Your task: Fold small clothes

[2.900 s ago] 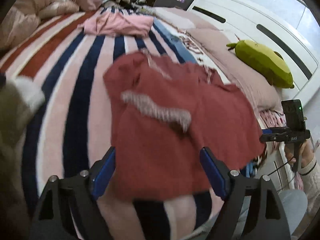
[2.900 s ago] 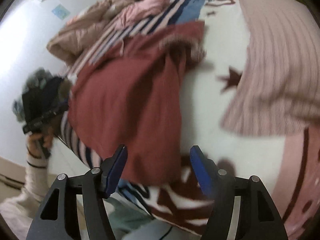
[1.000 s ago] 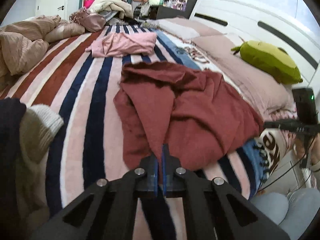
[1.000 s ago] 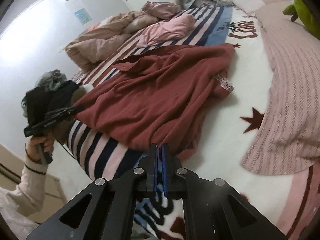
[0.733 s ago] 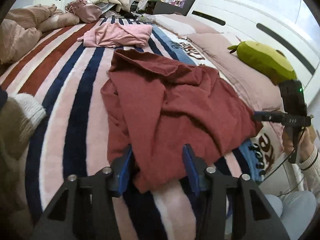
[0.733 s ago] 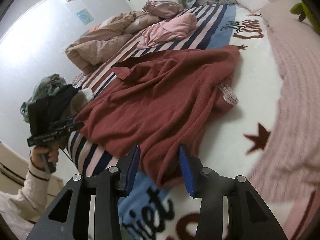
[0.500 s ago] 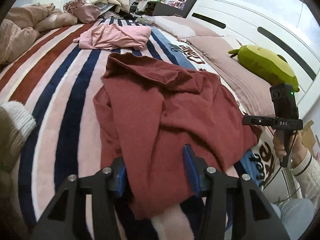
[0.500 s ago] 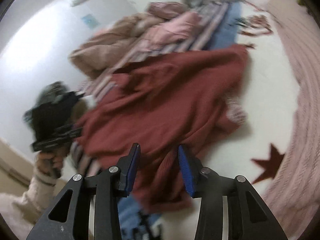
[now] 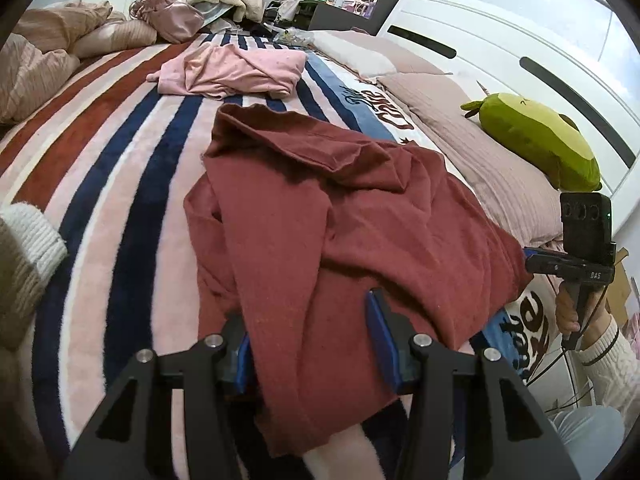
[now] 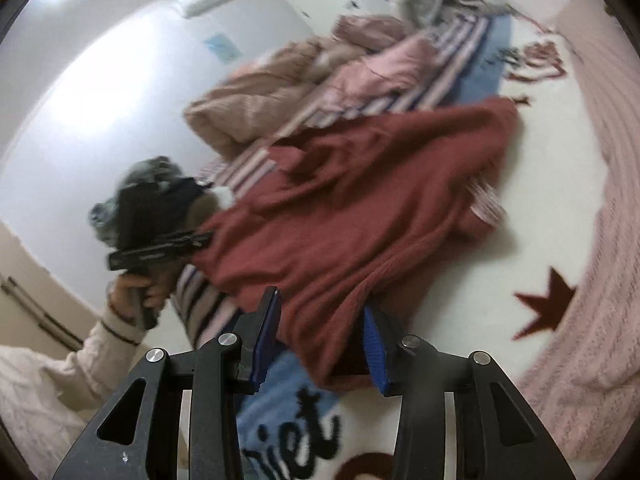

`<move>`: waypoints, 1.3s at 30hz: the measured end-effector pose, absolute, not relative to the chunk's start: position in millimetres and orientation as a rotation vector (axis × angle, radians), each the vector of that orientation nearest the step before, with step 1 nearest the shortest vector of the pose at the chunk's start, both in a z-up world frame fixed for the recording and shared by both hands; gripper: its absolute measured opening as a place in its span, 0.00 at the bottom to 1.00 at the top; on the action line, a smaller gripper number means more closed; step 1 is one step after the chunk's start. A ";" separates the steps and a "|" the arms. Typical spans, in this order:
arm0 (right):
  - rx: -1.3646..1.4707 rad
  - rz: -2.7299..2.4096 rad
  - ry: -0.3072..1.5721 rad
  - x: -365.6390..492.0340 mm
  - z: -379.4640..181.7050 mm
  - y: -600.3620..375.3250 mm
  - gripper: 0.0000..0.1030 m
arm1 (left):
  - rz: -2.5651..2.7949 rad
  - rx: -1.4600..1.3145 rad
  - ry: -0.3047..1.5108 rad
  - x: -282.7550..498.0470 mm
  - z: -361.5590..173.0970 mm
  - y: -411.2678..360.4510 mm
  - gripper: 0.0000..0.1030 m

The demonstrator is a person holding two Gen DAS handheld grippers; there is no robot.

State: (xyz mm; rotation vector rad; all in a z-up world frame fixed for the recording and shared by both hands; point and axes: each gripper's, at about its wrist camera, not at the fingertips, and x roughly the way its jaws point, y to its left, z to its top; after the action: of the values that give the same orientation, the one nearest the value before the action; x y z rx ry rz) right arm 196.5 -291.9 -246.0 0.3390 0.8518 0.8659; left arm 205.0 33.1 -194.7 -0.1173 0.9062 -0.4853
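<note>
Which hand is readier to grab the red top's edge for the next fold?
Probably the left gripper: the red top hem lies draped between its open fingers, sharply seen. The right gripper also straddles cloth, but its view is blurred.

— The dark red garment (image 9: 320, 232)?
— Soft matt knit cloth, finely ribbed.
— And the striped blanket (image 9: 120, 168) under it?
— Thick, fuzzy fleece.
— The left gripper (image 9: 310, 344)?
— Matt black plastic, blue ribbed pads (image 9: 380, 340), shiny metal screws.

The garment (image 9: 320, 232) lies on the blanket (image 9: 112, 200), its near hem between the left gripper's (image 9: 310, 340) fingers. Beyond it lies another garment (image 9: 232, 72); to the right, a plush toy (image 9: 536, 144) on pillows (image 9: 480, 160).
</note>
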 end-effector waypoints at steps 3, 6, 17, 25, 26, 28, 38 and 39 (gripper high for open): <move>0.314 0.847 0.841 202.4 -244.6 -289.3 0.34 | -0.488 -0.122 0.903 205.0 -193.0 34.3 0.43; 0.303 0.828 0.892 215.3 -249.8 -282.5 0.34 | -0.493 -0.130 0.909 206.9 -193.3 35.2 0.43; 0.265 0.742 0.959 221.4 -261.7 -273.0 0.03 | -0.477 -0.152 0.907 207.4 -194.7 37.4 0.02; 0.277 0.881 0.923 172.7 -247.9 -276.1 0.02 | -0.544 -0.163 0.829 167.1 -171.3 49.2 0.01; 0.266 0.889 0.921 165.8 -246.7 -273.8 0.02 | -0.539 -0.165 0.832 163.6 -172.3 52.3 0.01; 0.254 0.892 0.925 154.3 -246.2 -272.1 0.02 | -0.506 -0.139 0.863 162.6 -179.7 57.4 0.02; 0.178 0.733 0.925 166.6 -220.2 -285.2 0.52 | -0.448 -0.072 0.835 191.7 -159.4 70.3 0.71; 0.153 0.693 0.904 176.6 -210.7 -285.4 0.57 | -0.453 -0.049 0.829 205.1 -154.7 66.2 0.72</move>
State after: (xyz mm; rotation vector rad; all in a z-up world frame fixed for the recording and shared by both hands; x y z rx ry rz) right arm 176.6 -285.4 -210.7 0.1528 0.9044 0.6934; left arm 205.1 66.2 -154.7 -0.0488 0.8287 -0.4535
